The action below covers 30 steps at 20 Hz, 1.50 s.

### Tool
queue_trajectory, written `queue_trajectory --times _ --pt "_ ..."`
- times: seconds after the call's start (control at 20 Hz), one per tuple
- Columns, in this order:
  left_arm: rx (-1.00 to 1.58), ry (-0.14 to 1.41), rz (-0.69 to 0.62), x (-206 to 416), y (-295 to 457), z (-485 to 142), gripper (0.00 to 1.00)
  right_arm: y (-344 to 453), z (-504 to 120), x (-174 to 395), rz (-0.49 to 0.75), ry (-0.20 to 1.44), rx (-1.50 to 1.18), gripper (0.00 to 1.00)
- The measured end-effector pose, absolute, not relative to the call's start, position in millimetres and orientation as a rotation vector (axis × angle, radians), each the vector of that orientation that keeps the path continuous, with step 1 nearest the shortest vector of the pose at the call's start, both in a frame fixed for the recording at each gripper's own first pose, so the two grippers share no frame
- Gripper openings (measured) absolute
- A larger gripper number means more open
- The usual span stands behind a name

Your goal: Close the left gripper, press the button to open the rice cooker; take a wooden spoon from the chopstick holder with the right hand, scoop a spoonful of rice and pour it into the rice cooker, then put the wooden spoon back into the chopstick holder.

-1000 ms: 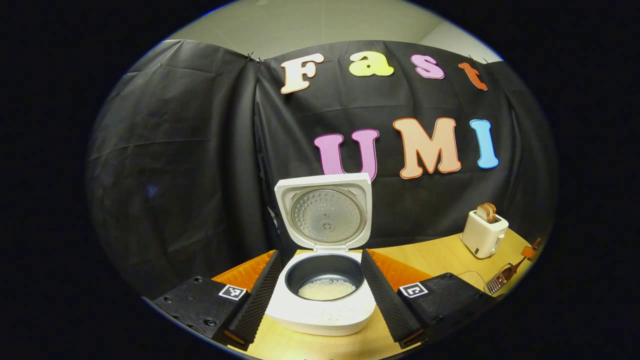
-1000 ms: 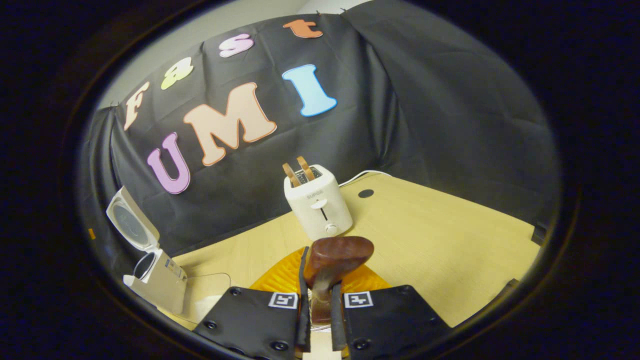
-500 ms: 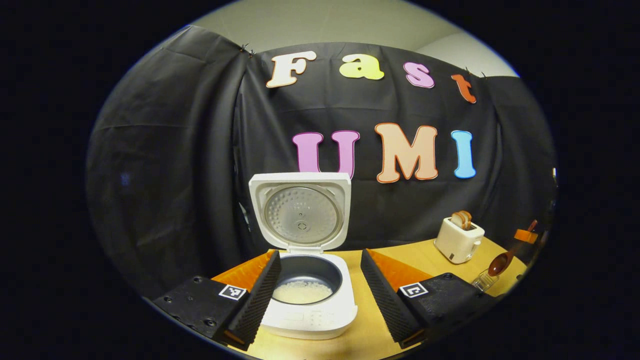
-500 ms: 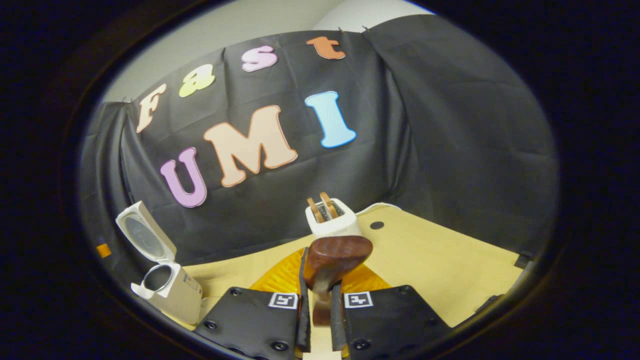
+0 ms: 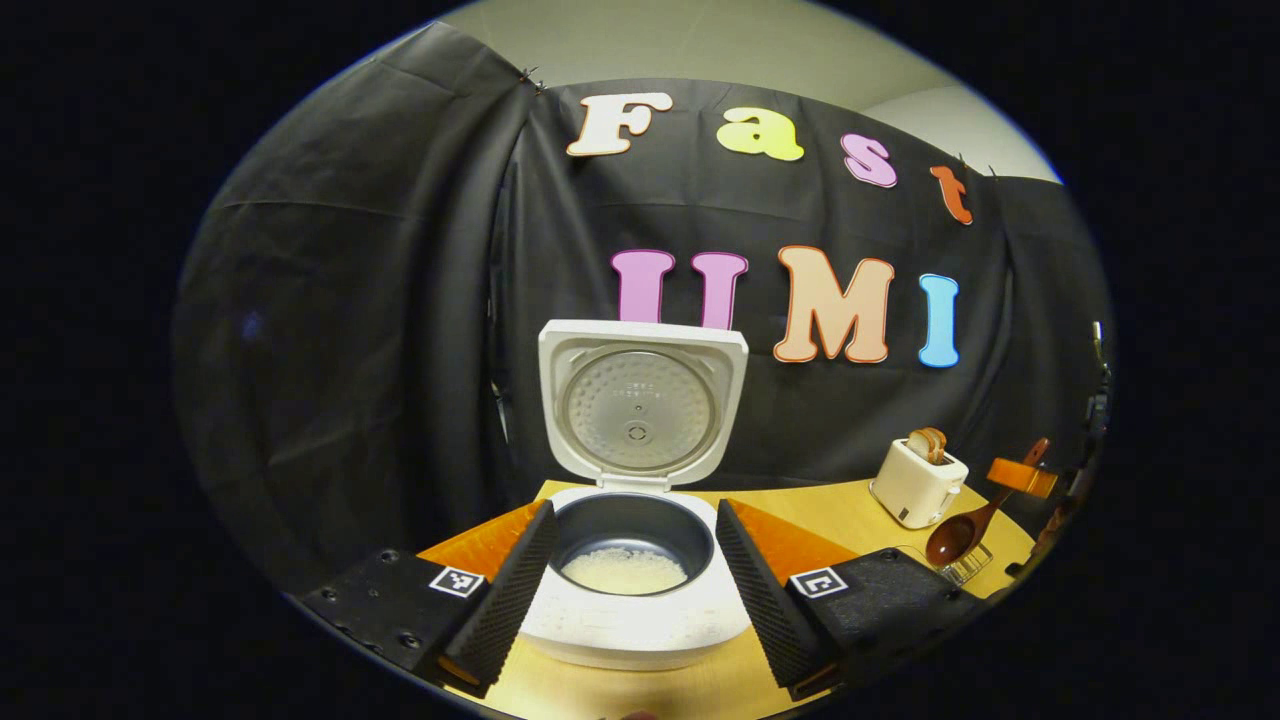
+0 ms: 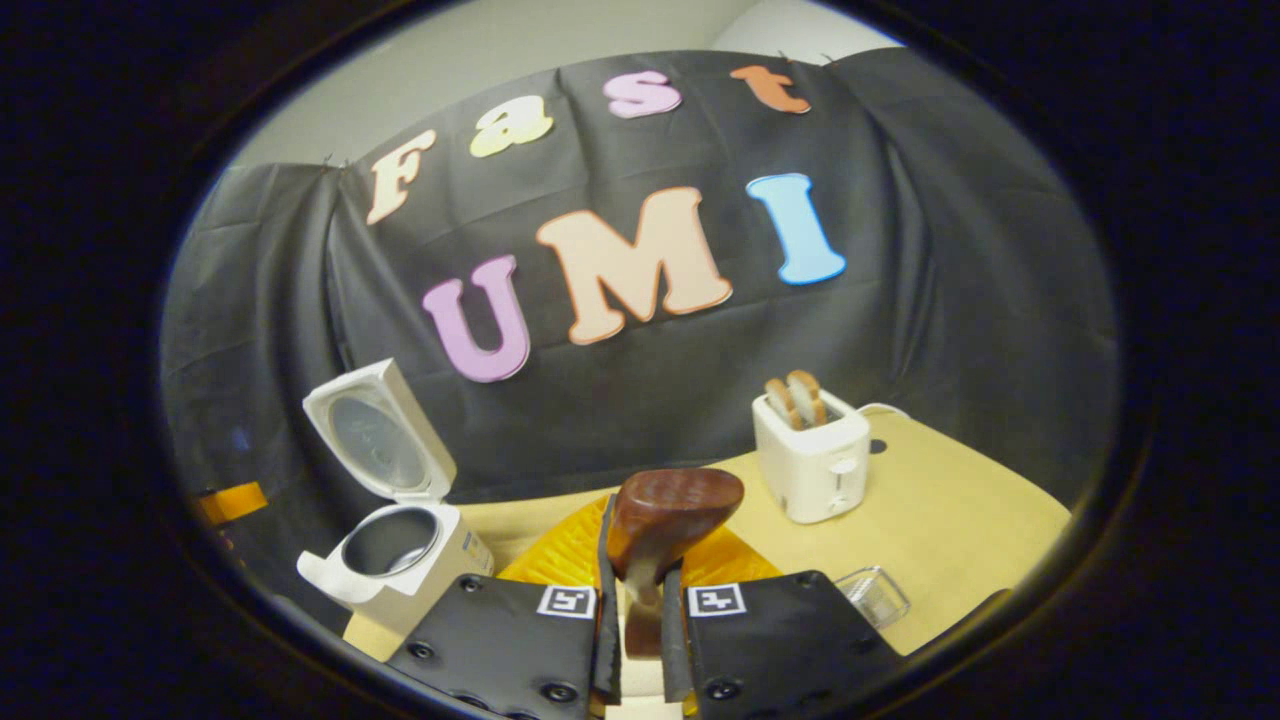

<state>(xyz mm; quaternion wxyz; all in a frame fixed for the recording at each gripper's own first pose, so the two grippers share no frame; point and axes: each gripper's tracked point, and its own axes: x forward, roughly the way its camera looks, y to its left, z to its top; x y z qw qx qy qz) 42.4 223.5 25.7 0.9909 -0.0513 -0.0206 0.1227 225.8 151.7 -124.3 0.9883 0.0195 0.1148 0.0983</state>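
Right gripper [image 6: 640, 590] jaws gripping wooden spoon [image 6: 668, 512], bowl raised above worktop [image 6: 960, 520]. Left gripper [image 5: 632, 570] jaws spread wide, framing rice cooker [image 5: 635, 560], lid standing open, rice sitting inside. Toaster [image 6: 812, 462] standing near wall.

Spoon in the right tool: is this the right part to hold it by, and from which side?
Yes, by the handle. The right tool is shut on the spoon's narrow stem just behind the bowl, one finger on each flat side, coming from the handle end. The wide bowl stays free ahead of the fingers. The left gripper view shows the spoon hanging bowl-down near the toaster.
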Motion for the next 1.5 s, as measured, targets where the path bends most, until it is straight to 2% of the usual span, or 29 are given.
queue_trajectory --times 0.25,0.3,0.55,0.7,1.0,1.5 --pt "-0.084 -0.026 0.276 27.2 249.5 15.6 0.95 207.3 -188.1 217.2 0.263 0.317 -0.106 0.19" --pt "-0.083 -0.017 0.277 25.3 253.2 12.2 0.93 212.2 -199.0 217.2 0.266 0.327 -0.137 0.19" --pt "-0.068 0.014 0.28 17.2 265.9 -1.5 0.95 224.5 -242.9 210.3 0.255 0.367 -0.251 0.21" --pt "-0.067 0.023 0.272 14.2 269.5 -5.8 0.94 228.2 -263.2 204.1 0.25 0.397 -0.262 0.18" --pt "-0.078 0.038 0.256 13.6 267.9 -14.1 0.95 230.4 -267.7 204.6 0.191 0.443 -0.022 0.21" --pt "-0.069 0.028 0.212 18.3 257.8 -9.1 0.95 170.5 -280.4 208.0 0.042 0.501 0.519 0.2"
